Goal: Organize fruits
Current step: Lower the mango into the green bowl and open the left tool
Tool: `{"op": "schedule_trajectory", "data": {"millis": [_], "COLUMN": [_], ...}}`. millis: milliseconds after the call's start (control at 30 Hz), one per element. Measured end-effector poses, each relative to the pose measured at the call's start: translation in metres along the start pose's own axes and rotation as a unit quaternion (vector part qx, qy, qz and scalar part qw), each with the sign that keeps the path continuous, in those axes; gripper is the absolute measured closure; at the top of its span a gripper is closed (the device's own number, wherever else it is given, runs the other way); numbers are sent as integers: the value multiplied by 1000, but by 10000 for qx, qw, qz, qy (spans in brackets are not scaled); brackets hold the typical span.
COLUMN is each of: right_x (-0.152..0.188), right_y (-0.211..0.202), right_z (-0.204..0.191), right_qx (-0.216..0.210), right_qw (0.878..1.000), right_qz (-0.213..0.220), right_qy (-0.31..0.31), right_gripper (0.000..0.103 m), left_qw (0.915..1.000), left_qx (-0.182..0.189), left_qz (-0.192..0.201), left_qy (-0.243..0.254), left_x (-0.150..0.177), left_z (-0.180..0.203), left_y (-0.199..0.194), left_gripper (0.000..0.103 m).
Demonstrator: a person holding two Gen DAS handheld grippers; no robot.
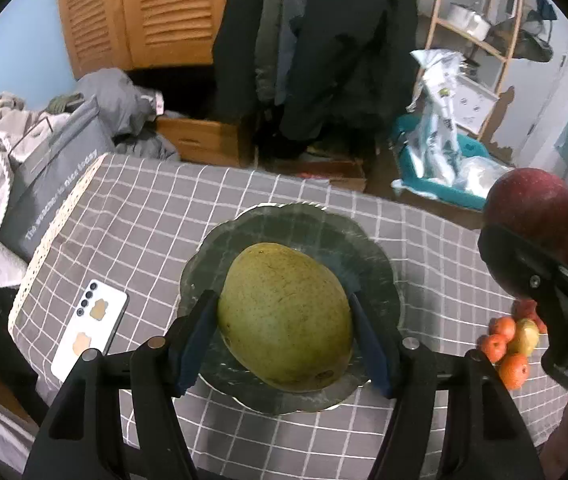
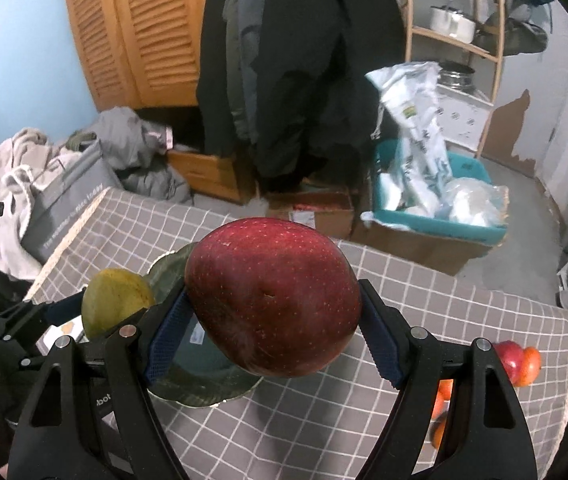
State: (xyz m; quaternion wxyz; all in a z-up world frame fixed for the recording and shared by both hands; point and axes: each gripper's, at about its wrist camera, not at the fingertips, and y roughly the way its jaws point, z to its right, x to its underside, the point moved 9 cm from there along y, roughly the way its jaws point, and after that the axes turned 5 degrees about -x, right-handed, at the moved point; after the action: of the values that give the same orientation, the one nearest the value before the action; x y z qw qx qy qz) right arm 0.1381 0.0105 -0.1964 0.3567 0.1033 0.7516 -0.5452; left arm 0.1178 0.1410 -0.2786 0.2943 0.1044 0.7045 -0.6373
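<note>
Left wrist view: the left claw [image 1: 284,336] is clamped on a green mango [image 1: 286,316], its 2 blue pads pressing the fruit's left and right sides. The mango hangs above a dark green scalloped plate [image 1: 316,224] that lies on the surface, a grey checked tablecloth [image 1: 143,216]. A white phone [image 1: 89,328] lies on the cloth left of the plate. At the right, a cluster of small orange and red fruits [image 1: 510,340] sits near the surface's right edge.

Right wrist view: the right claw [image 2: 273,334] is clamped on a dark red mango [image 2: 273,300], held above the cloth just right of the plate [image 2: 203,392]. The green mango [image 2: 115,302] and left claw appear at the left, near the red one. Beyond the surface's far edge stand a teal basket [image 2: 464,224] and hanging dark coats [image 2: 304,60].
</note>
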Motion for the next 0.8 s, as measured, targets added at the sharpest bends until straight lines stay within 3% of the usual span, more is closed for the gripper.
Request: {"op": "schedule_trajectory", "data": {"millis": [800], "right_x": [45], "right_y": [90], "right_z": [-18], "right_qx": [-310], "right_qw": [9943], "right_qz": [-1022], "right_qy": [-56], "right_gripper": [23], "left_qw": [9912], "left_qx": [-204], "left_qz": [-1287], "left_qy": [-228], "left_x": [53], "left_z": [-22], "left_y": [98], "left_gripper": [35]}}
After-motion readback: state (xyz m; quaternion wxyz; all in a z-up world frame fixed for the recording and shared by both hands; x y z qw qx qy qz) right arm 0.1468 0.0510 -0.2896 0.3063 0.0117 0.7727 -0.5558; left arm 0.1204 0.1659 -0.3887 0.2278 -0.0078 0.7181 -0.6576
